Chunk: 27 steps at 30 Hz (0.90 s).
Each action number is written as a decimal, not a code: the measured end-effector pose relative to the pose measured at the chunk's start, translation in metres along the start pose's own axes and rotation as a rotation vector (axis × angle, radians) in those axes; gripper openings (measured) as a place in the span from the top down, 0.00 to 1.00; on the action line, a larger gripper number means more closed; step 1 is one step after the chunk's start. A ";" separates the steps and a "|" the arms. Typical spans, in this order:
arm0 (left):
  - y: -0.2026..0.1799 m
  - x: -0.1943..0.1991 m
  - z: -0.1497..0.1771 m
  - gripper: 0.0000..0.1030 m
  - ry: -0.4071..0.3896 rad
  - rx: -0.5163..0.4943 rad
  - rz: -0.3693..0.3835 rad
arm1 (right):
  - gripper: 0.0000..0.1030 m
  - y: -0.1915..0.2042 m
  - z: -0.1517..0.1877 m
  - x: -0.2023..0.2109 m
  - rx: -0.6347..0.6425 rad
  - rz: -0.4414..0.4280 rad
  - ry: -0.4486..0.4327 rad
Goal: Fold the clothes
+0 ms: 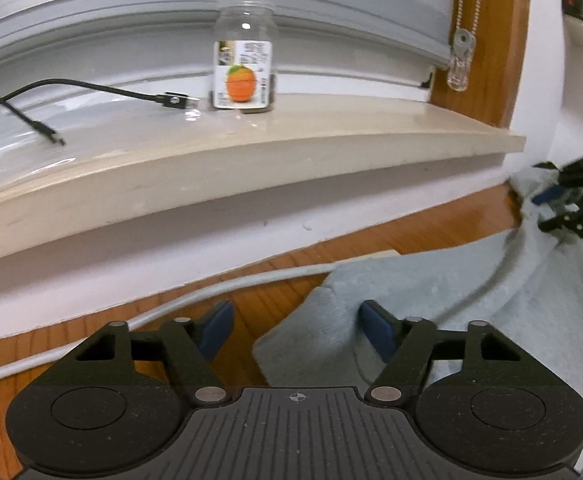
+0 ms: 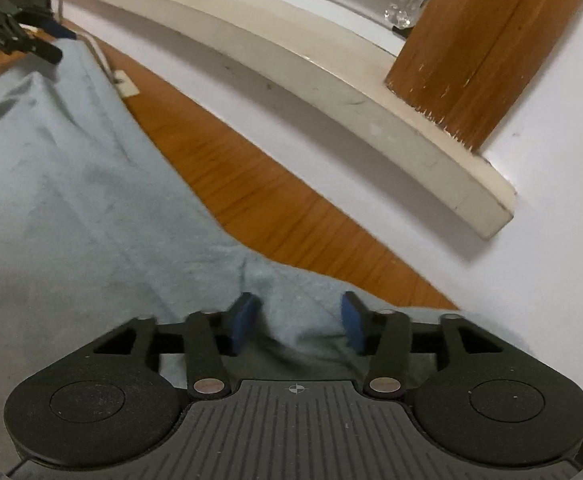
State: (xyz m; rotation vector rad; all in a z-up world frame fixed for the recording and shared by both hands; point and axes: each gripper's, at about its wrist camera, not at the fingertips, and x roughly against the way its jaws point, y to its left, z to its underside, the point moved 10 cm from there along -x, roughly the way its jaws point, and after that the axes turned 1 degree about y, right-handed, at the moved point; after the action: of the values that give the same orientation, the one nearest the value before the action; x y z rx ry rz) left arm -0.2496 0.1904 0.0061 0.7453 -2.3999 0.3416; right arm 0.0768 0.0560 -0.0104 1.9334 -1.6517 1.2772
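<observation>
One clear jar (image 1: 245, 52) looks empty; both grippers' jaws gape, straddling the cloth (image 2: 71, 200) unclamped.

The left wrist camera is looking forward and down from low over the brown wooden table (image 1: 251, 304), close to its back edge, facing the cream windowsill (image 1: 291, 152). The right wrist camera is looking steeper along that same edge. Both are sharing the pale grey-blue cloth garment (image 2: 71, 200) and each other's black gripper.

Black ribbed tongs (image 1: 297, 332), blue pads (image 2: 243, 322), silver rivets
</observation>
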 end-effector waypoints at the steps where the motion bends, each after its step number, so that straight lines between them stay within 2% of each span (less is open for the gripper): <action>1: -0.002 0.000 0.001 0.46 0.005 -0.003 0.005 | 0.50 -0.001 0.000 -0.003 0.001 -0.004 0.006; 2: -0.003 0.001 0.002 0.57 0.004 -0.005 0.010 | 0.51 -0.001 0.000 -0.006 -0.006 -0.012 0.006; 3: -0.005 0.003 0.003 0.68 0.000 -0.006 0.019 | 0.64 -0.001 0.000 -0.005 -0.020 -0.033 0.001; 4: -0.007 0.006 0.003 0.74 -0.006 -0.013 0.025 | 0.90 -0.001 0.000 -0.004 -0.031 -0.049 -0.006; 5: -0.010 0.010 0.002 0.86 -0.012 -0.024 0.029 | 0.96 -0.003 -0.001 0.004 -0.028 -0.029 -0.032; 7: -0.014 0.022 -0.002 0.90 -0.045 -0.044 0.016 | 0.96 -0.006 -0.003 0.021 -0.022 0.011 -0.082; 10: -0.022 0.050 -0.015 0.91 -0.111 -0.048 0.006 | 0.97 -0.011 -0.006 0.048 -0.012 0.073 -0.160; 13: -0.031 0.089 -0.033 0.91 -0.201 -0.057 0.000 | 0.97 -0.020 -0.015 0.095 -0.011 0.195 -0.273; 17: -0.056 0.149 -0.061 0.91 -0.323 -0.094 -0.012 | 0.97 -0.019 -0.026 0.168 0.006 0.316 -0.406; 25: -0.121 0.284 -0.129 0.92 -0.564 -0.205 -0.092 | 0.97 -0.026 -0.049 0.301 0.056 0.502 -0.589; 27: -0.135 0.323 -0.149 0.92 -0.639 -0.216 -0.092 | 0.97 -0.030 -0.061 0.333 0.064 0.546 -0.640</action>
State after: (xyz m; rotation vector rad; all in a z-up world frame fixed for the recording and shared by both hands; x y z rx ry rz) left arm -0.3162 0.0019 0.3298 0.9653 -2.9093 -0.2334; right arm 0.0599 -0.1055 0.2881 2.1528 -2.6188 0.9031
